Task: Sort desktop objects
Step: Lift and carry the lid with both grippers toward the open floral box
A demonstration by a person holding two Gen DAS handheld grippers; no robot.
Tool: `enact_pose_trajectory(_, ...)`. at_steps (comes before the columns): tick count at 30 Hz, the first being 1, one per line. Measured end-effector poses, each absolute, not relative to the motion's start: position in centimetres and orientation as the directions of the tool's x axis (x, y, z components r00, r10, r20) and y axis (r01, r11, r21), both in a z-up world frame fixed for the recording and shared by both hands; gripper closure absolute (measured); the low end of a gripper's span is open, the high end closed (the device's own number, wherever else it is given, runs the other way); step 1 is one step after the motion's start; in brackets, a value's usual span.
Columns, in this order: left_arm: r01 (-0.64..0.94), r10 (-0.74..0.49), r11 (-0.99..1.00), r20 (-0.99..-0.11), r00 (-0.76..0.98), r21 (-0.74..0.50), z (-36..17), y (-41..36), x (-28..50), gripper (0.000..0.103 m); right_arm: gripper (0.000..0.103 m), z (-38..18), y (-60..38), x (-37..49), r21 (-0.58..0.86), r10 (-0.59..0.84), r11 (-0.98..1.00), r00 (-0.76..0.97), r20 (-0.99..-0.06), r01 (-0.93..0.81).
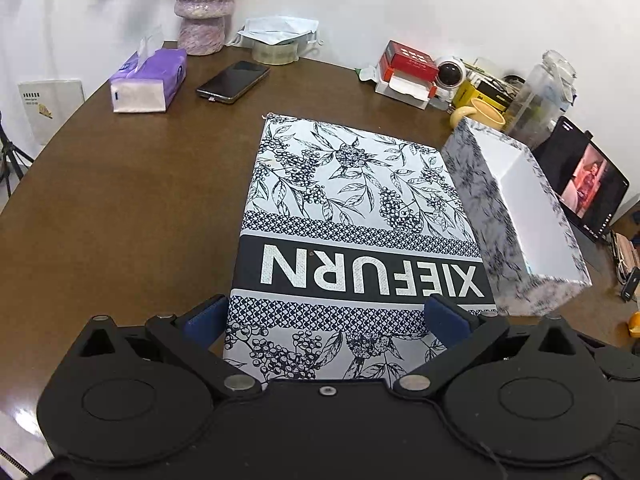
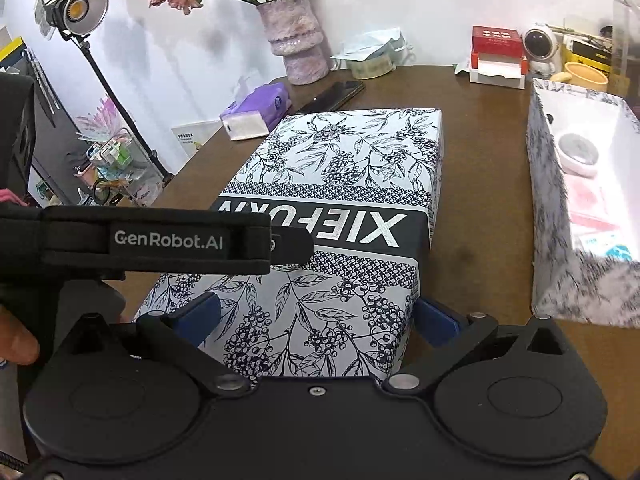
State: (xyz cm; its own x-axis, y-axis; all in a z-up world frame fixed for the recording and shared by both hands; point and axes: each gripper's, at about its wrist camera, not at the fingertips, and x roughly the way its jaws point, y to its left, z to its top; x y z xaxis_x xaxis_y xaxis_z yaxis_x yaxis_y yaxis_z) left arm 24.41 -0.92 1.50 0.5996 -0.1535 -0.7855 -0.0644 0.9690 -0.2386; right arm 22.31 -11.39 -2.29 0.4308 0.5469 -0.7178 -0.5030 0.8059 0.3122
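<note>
Left of lid [image 1: 352, 216]: broad bare table [image 1: 120, 208], passable.
Right of lid: narrow strip, walled by open box [image 1: 516, 216].
Far edge: tissue pack [image 1: 148, 80], phone [image 1: 233, 81], vase [image 2: 294, 46], clutter crowding the wall.

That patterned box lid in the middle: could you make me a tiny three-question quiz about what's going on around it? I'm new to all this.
1. True or false: the patterned lid already sits on the open box.
2. Which lies inside the open box, as the right wrist view shows?
A. a smartphone
B. a round white item
C. a tissue pack
3. Fill in: the left gripper and right gripper both have their blue fingers spread along the lid's two ____.

Key
1. False; the lid lies on the table beside the box.
2. B
3. sides
</note>
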Motion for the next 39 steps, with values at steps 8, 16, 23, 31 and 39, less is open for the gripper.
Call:
enact_pose_trajectory(8,-0.063,-0.152,0.969,-0.776,0.613,-0.240,1.5,-2.7,20.2,0.000,0.000,-2.0,-14.2,18.6,0.304,0.551,0.802,0.440,-0.709,-0.515)
enact_pose_trajectory(16,-0.112,-0.117,0.966,-0.781,0.614,-0.233,0.9,-3.8,15.1,0.000,0.000,-2.0,-17.9,14.6,0.316,0.579,0.777,0.422,-0.697,-0.544)
enact_pose_trajectory(23,-0.123,-0.111,0.964,-0.781,0.615,-0.235,0.5,-5.6,10.1,0.000,0.000,-2.0,-21.5,10.0,0.315,0.584,0.771,0.416,-0.697,-0.553)
enact_pose_trajectory(31,-0.114,-0.130,0.962,-0.781,0.611,-0.249,0.2,-8.0,6.3,0.000,0.000,-1.9,-25.0,5.8,0.309,0.571,0.785,0.436,-0.695,-0.536)
enact_pose_trajectory(39,-0.064,-0.168,0.963,-0.772,0.612,-0.261,0.1,-10.7,4.9,0.000,0.000,-1.8,-28.1,3.5,0.302,0.547,0.814,0.477,-0.688,-0.496)
